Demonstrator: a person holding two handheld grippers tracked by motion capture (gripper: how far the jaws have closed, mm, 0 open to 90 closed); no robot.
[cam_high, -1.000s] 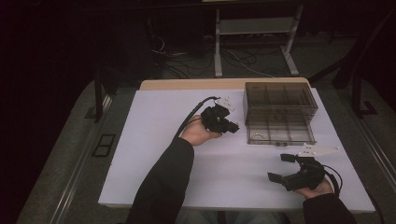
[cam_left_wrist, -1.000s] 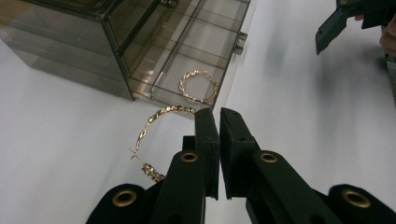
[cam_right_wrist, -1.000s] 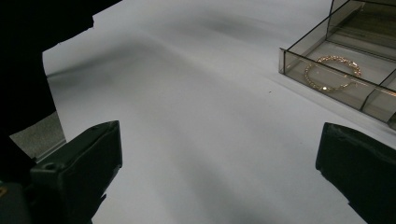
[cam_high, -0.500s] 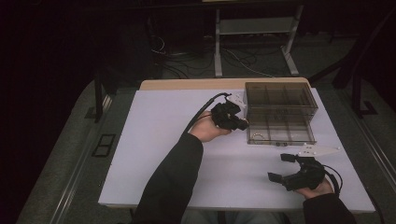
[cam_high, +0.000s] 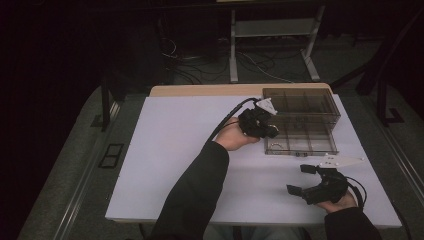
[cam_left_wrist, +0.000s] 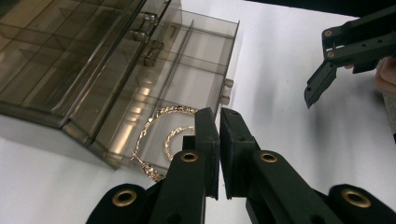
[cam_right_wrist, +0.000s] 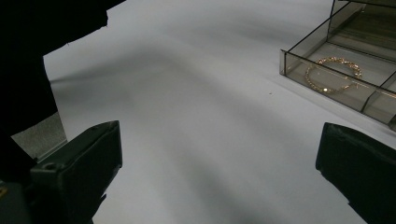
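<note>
A smoky clear storage box stands at the table's far right with its drawer pulled out toward me. Gold hoop jewellery lies in the drawer's near-left compartment, and it is also in the right gripper view. My left gripper hovers at the drawer's left end, its jaws shut with nothing between them, just above the hoops. My right gripper rests near the front right of the table, jaws wide open and empty, pointing across the bare table toward the drawer.
The white tabletop stretches to the left and front of the box. A metal stand and cables lie on the dark floor beyond the table. A dark sleeve crosses the table's middle front.
My left hand has carried its shut gripper rightward, from the table's middle to the drawer's left end. The right gripper has stayed where it was.
</note>
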